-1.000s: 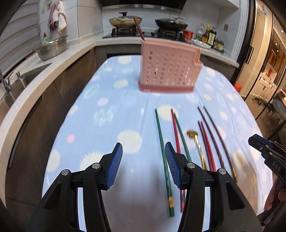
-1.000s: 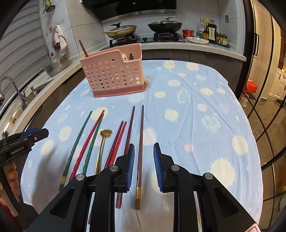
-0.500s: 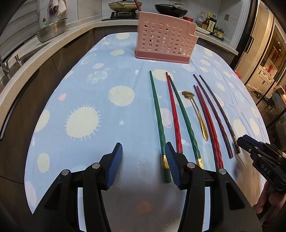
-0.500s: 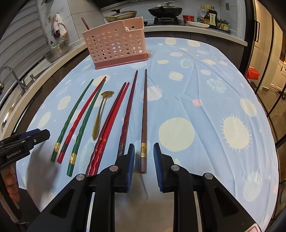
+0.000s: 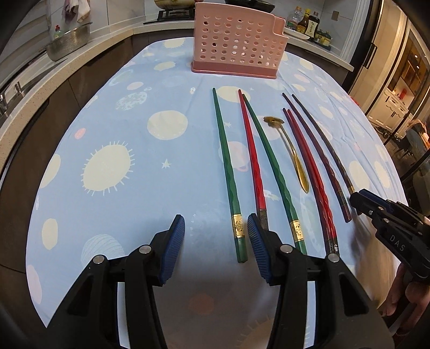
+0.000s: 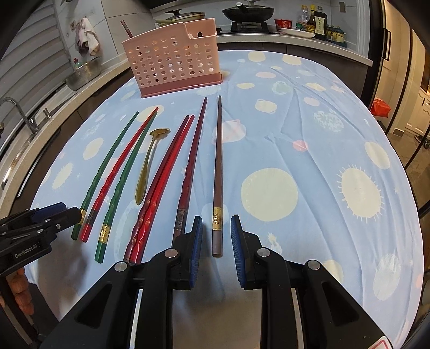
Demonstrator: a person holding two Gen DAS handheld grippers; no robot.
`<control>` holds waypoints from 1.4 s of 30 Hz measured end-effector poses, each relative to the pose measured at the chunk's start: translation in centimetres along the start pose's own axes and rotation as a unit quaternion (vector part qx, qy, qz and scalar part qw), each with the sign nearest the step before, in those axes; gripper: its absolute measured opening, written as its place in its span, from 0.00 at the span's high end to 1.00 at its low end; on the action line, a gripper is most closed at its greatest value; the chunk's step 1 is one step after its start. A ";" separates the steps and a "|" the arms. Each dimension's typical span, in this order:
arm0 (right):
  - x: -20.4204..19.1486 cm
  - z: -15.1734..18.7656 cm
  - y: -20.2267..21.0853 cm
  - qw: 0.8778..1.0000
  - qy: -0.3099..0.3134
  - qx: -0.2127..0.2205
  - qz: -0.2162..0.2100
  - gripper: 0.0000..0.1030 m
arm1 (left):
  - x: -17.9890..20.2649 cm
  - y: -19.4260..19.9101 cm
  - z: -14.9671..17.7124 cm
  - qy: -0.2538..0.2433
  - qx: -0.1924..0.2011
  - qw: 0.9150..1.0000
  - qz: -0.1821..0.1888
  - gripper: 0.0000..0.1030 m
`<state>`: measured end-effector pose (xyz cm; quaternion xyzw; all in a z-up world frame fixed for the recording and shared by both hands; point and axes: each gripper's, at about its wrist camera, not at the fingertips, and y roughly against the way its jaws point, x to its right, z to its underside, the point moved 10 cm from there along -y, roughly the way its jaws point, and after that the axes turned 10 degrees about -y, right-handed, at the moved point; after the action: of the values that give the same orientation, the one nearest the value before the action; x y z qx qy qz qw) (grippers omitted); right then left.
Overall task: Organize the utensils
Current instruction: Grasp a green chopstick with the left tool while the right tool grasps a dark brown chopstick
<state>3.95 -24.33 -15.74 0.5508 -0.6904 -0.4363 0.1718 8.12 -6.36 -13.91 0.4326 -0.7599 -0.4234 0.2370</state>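
Several chopsticks and a gold spoon (image 5: 293, 155) lie side by side on the blue spotted tablecloth (image 5: 121, 139), handle ends toward me. Behind them stands the pink perforated holder (image 5: 236, 45) with one dark chopstick (image 6: 125, 28) in it. My left gripper (image 5: 215, 225) is open over the near end of the leftmost green chopstick (image 5: 228, 171), which lies close to the right pad. In the right wrist view, my right gripper (image 6: 216, 225) is open and straddles the rightmost brown chopstick (image 6: 218, 161), with a gap on both sides.
Each gripper shows in the other's view: the right gripper (image 5: 360, 201) and the left gripper (image 6: 70, 214). A counter with a metal colander (image 5: 68, 44) and a sink tap (image 6: 16, 110) runs along the left. Pans and bottles (image 6: 314, 20) stand at the back.
Both grippers have come down and in toward the near ends of the chopsticks, and the views now tilt further down at the cloth. The jaws kept the same width.
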 end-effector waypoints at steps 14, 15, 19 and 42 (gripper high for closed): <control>0.0 0.1 -0.3 1.000 0.006 -0.001 0.004 0.80 | 0.2 -0.3 0.1 -0.009 0.001 1.000 -0.002 0.73; 0.0 0.1 -0.3 1.000 0.007 -0.001 0.004 0.80 | 0.3 -0.3 0.1 -0.011 0.001 1.000 0.000 0.76; 0.1 0.1 -0.3 1.000 0.007 0.001 0.004 0.81 | 0.7 -0.3 0.2 -0.010 -0.001 1.000 0.010 0.86; 0.7 0.6 1.4 1.000 -0.002 0.008 -0.011 0.93 | 1.1 1.7 0.4 0.008 0.007 0.999 0.041 0.93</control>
<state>2.40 -24.71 -15.18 0.5585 -0.6881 -0.4341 0.1616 6.44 -6.69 -12.71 0.4057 -0.7780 -0.4048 0.2573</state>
